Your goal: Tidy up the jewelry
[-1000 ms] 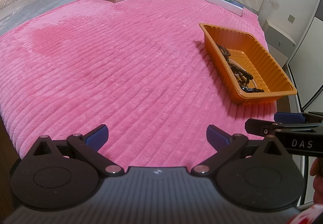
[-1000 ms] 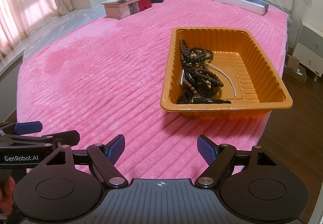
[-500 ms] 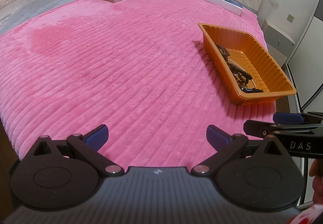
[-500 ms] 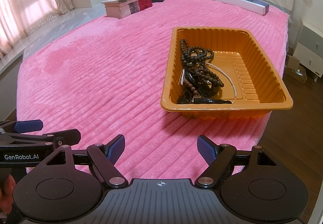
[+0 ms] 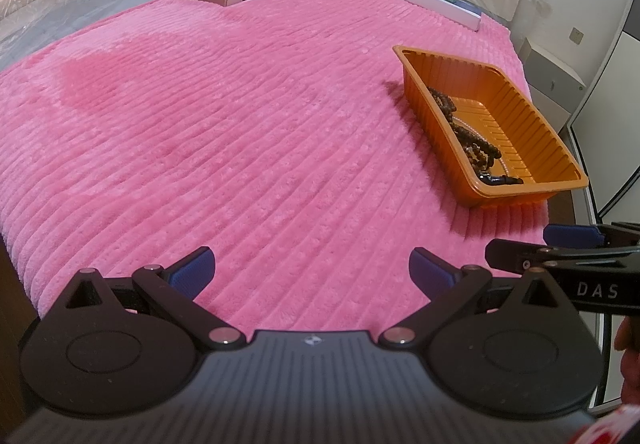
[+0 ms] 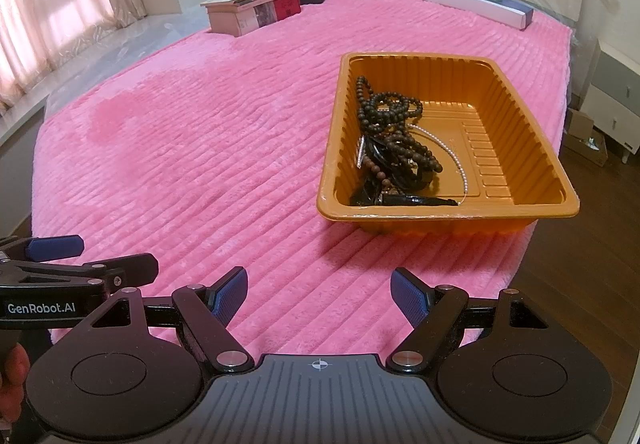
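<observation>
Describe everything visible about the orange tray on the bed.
The orange tray is a rectangular, thin, glossy plastic-looking container with ribbed sloping walls, a flat out-turned rim and a stepped, ridged floor. It sits upright on the pink ribbed blanket, near the bed's right edge. A tangle of jewelry, dark bead strands, black pieces and a thin pale chain, lies against its left wall; the right half is bare. Neither gripper touches it.

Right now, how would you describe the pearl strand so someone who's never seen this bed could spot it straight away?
On the pink blanket, find the orange tray near the bed's edge. Jewelry lies heaped along one side of it. The pearl strand curves out from that heap over the bare tray floor: thin, with tiny white beads, unlike the chunky dark brown beads beside it.
</observation>
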A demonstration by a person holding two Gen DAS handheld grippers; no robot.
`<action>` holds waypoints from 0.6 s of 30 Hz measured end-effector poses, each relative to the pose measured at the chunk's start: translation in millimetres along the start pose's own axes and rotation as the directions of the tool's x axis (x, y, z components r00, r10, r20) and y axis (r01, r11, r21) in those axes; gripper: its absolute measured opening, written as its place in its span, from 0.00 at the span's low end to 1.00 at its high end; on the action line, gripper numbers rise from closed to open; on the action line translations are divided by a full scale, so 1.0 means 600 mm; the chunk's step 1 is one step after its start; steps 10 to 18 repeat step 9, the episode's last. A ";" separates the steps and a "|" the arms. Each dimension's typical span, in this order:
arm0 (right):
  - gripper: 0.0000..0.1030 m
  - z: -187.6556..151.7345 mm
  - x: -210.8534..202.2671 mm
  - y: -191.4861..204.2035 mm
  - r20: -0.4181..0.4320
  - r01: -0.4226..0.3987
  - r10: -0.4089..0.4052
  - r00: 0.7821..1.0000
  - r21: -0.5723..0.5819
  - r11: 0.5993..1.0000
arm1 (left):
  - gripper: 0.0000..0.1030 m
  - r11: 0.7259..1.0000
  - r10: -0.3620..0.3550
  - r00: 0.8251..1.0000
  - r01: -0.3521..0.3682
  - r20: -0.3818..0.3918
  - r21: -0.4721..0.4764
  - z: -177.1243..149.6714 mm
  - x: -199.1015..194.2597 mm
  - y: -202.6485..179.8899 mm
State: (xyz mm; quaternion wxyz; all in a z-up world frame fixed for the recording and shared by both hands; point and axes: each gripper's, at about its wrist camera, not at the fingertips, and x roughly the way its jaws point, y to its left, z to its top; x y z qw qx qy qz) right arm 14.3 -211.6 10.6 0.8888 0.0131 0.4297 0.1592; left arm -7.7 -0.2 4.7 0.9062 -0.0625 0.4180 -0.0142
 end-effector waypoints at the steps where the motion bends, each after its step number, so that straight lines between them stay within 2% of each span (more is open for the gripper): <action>1: 0.76 0.000 0.000 0.000 0.000 -0.001 0.001 1.000 0.000 1.000 | 1.00 1.000 -0.001 1.000 0.001 0.000 0.000 0.001 0.001 0.001; 18: 0.76 0.000 -0.001 -0.004 0.002 -0.001 0.001 1.000 0.004 1.000 | 1.00 1.000 -0.015 1.000 0.015 0.025 0.003 0.001 -0.003 0.004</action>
